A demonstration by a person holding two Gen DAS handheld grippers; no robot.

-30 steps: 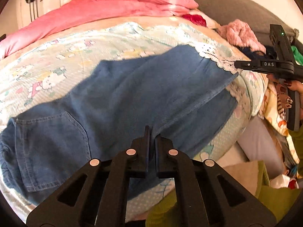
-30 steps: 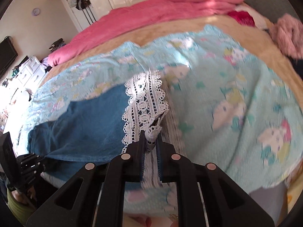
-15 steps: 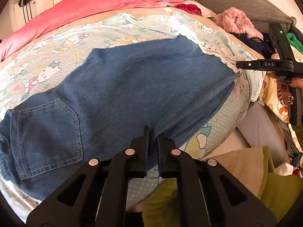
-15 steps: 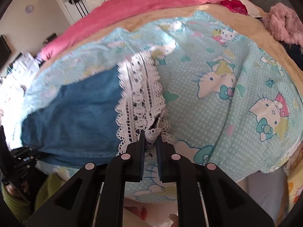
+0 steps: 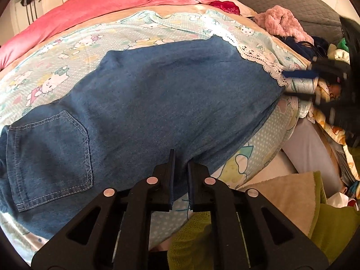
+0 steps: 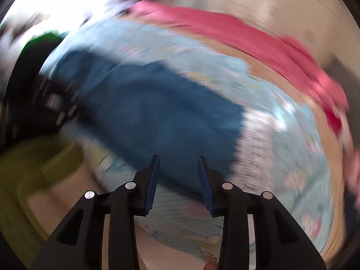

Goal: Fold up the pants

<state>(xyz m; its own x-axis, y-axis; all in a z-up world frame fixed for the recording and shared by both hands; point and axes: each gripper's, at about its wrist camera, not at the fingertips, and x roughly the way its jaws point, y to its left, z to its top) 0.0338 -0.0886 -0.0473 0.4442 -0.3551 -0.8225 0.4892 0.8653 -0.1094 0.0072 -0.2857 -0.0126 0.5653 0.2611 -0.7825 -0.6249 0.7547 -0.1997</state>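
The pants (image 5: 157, 103) lie flat across the bed (image 5: 74, 51), back pocket (image 5: 49, 155) at 9 o'clock, lace hem (image 5: 258, 56) at 2 o'clock. The left tool (image 5: 180, 164) is clamped on the pants' near edge at 6 o'clock. The right tool (image 6: 177, 168) is opening, nothing between its jaws; its view is blurred.
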